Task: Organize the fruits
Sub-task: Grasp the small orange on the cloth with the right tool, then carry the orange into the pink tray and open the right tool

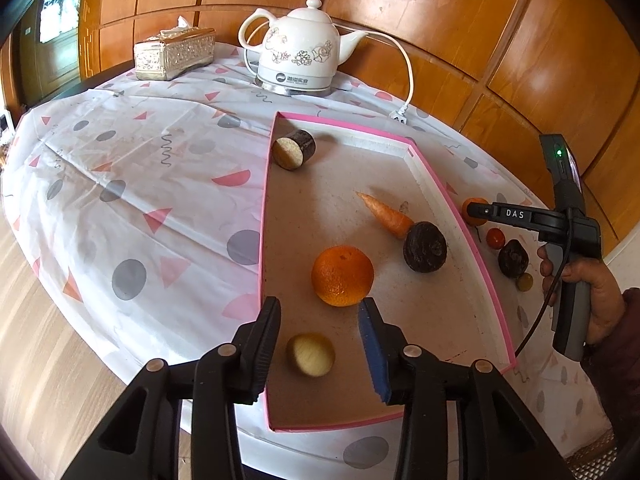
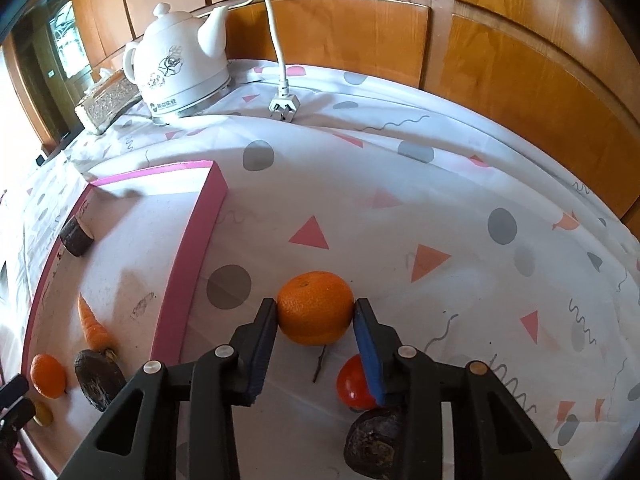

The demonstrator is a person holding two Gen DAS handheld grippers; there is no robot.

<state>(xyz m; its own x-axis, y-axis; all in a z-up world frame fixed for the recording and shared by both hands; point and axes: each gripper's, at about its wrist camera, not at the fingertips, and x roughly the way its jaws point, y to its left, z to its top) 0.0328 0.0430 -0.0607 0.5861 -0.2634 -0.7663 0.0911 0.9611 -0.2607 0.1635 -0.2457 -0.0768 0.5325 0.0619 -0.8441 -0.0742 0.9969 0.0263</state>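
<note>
My left gripper (image 1: 320,306) stands open over the near end of the pink-rimmed tray (image 1: 262,240). A small pale yellow piece (image 1: 311,354) lies between its fingers, untouched, and an orange (image 1: 342,275) sits just past the tips. Further in the tray lie a carrot (image 1: 386,216), a dark round fruit (image 1: 425,246) and a dark cut chunk (image 1: 294,149). On the cloth right of the tray, my right gripper (image 2: 315,306) has both pads against a second orange (image 2: 316,308). A red tomato (image 2: 354,384) and another dark fruit (image 2: 372,440) lie under it.
A white kettle (image 1: 298,56) and a tissue box (image 1: 174,54) stand at the back of the round table, with the kettle's plug (image 2: 284,104) loose on the cloth. A person's hand (image 1: 580,280) holds the right gripper. A small yellowish fruit (image 1: 525,282) lies near it.
</note>
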